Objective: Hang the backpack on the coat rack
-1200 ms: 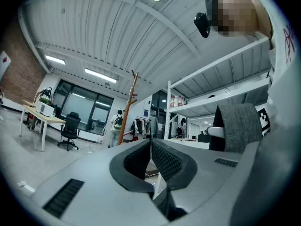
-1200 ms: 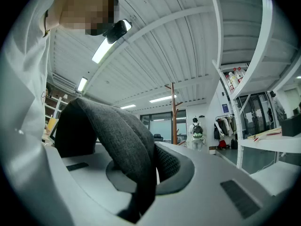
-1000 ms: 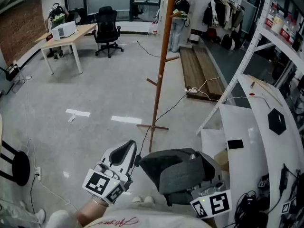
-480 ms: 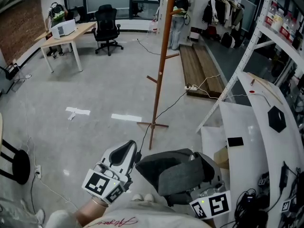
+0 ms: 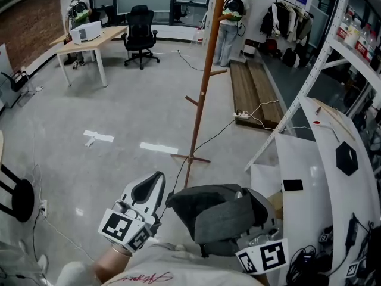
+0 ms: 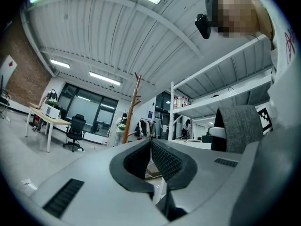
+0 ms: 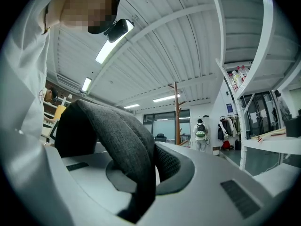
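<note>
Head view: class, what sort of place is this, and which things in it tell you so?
Probably an open office or workshop space: a desk with a black office chair stands at the far windows, jackets hang on a rail, and the concrete floor is bare.

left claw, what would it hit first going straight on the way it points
Probably the coat rack pole; only open floor shows between it and the left claw. Depth is unclear, so it might pass just beside.
</note>
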`<state>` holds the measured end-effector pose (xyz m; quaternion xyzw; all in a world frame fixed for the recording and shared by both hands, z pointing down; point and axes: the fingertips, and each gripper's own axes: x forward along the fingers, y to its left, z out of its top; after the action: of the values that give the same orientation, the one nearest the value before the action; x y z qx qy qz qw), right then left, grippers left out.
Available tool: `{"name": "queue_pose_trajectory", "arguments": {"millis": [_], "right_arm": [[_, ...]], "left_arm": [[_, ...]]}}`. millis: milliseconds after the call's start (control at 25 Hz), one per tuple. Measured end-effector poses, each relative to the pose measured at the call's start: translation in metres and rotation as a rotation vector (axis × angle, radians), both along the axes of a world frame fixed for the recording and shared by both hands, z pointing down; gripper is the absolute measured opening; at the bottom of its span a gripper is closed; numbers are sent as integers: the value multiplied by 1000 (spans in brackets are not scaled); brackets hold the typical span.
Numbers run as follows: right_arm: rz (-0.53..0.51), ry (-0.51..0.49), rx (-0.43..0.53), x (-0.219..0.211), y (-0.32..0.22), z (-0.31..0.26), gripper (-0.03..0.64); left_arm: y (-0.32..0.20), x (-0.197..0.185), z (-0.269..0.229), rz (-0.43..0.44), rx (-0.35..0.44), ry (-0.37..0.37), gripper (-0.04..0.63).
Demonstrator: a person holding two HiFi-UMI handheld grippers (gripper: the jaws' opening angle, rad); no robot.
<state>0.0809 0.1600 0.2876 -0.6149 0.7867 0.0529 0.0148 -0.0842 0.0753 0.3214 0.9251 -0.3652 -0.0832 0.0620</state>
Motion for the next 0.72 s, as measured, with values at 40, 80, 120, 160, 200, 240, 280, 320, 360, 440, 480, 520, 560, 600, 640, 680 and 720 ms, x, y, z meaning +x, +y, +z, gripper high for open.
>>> {"name": "queue_pose_trajectory", "arguments": {"millis": [40, 80, 120, 160, 200, 240, 280, 320, 360, 440, 480, 520, 560, 600, 640, 680, 720], "right_arm": [[-8, 3, 3, 1, -2, 0, 34], [-14, 3, 4, 2, -4, -1, 34], [-17, 4, 5, 3, -7, -1, 34], [-19, 4, 5, 5, -9, -1, 34], [-21, 4, 5, 7, -12, -1, 34], [-24, 3, 4, 9, -15, 0, 34], [-27, 2, 2, 11, -18, 0, 34], [-29, 2, -1, 13, -22, 1, 34], [-31, 2, -4, 15, -25, 2, 34], [-31, 1, -8, 20, -34, 4, 34], [-30, -1, -10, 22, -39, 4, 34], [-29, -2, -13, 23, -44, 5, 34], [-29, -2, -16, 24, -50, 6, 34], [-29, -1, -20, 25, -55, 7, 34], [-29, 1, -24, 26, -61, 8, 34], [-28, 2, -27, 27, -68, 9, 34], [-25, 2, -30, 29, -75, 10, 34]], "left_arm": [[-2, -1, 0, -10, -5, -4, 21], [-3, -1, 1, -19, -14, -10, 21], [-4, -1, 1, -26, -21, -16, 21], [-6, -1, 0, -33, -21, -20, 21], [-9, -1, -1, -39, -13, -19, 21], [-12, -1, -2, -44, 2, -14, 21], [-15, -1, -3, -50, 14, -9, 21], [-18, 0, -2, -55, 17, -7, 21], [-21, 0, -1, -58, 16, -7, 21], [-28, 4, 2, -59, 5, -7, 21], [-33, 6, 2, -58, 2, -7, 21], [-38, 8, 3, -55, 2, -7, 21], [-44, 9, 3, -53, 3, -7, 21], [-50, 11, 4, -51, 2, -6, 21], [-56, 13, 5, -48, 0, -6, 21], [-64, 15, 5, -46, -2, -4, 21], [-71, 17, 6, -44, -5, -1, 21]]}}
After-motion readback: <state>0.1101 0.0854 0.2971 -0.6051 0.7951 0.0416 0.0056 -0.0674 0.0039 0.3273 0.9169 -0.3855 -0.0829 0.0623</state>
